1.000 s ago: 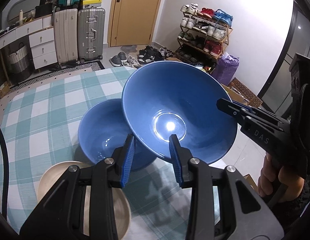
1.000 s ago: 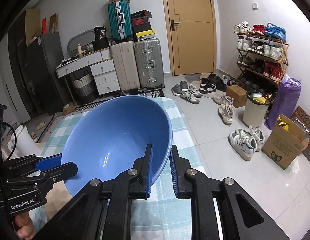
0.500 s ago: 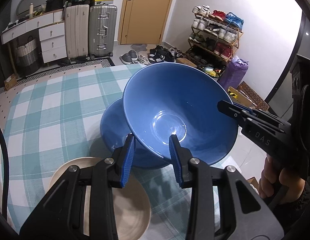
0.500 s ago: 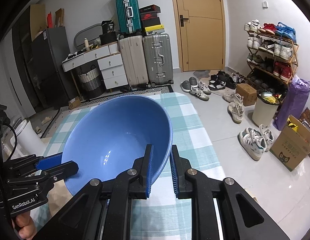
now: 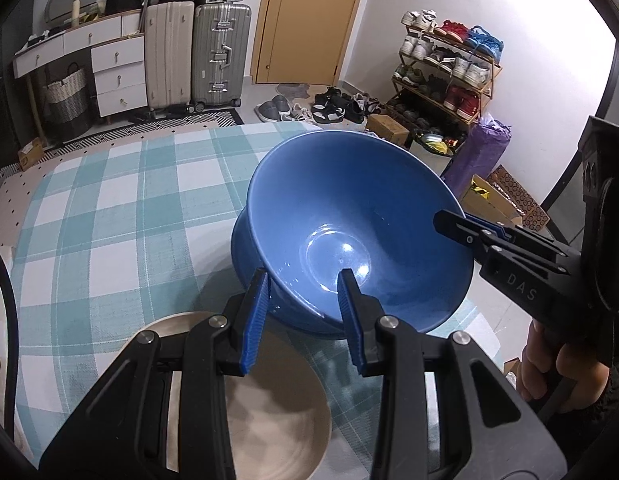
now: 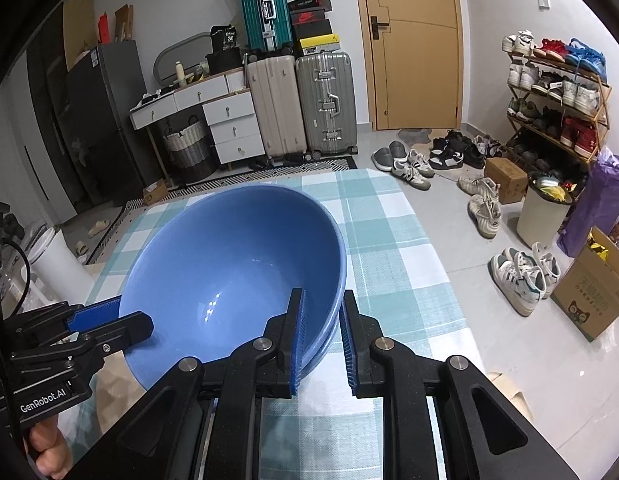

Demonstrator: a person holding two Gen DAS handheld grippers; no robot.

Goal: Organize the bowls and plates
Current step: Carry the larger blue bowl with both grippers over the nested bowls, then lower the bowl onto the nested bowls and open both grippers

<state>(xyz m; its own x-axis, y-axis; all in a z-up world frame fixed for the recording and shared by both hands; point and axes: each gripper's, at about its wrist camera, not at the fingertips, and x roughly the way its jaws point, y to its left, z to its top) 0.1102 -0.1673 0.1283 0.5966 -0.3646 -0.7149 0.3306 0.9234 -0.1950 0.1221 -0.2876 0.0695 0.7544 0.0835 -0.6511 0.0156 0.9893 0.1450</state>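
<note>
A large blue bowl (image 5: 349, 216) sits nested in a second blue bowl (image 5: 245, 260) on the checked tablecloth (image 5: 109, 220). My left gripper (image 5: 303, 316) is open, its fingers straddling the near rim of the nested bowls without closing on it. My right gripper (image 6: 321, 340) is open too, its fingers either side of the rims of the two bowls (image 6: 237, 264); it also shows in the left wrist view (image 5: 461, 224) at the bowl's right rim. A beige plate (image 5: 269, 408) lies under my left gripper.
The table's right edge (image 6: 441, 264) drops to a tiled floor with scattered shoes (image 6: 521, 276), a bin (image 6: 541, 212) and a cardboard box (image 6: 593, 292). Suitcases (image 6: 301, 104) and a drawer unit (image 6: 229, 124) stand by the far wall.
The upper blue bowl has come down and to the left, from tilted above the other bowl to nested in it. My right gripper's fingers have spread apart and let go of its rim.
</note>
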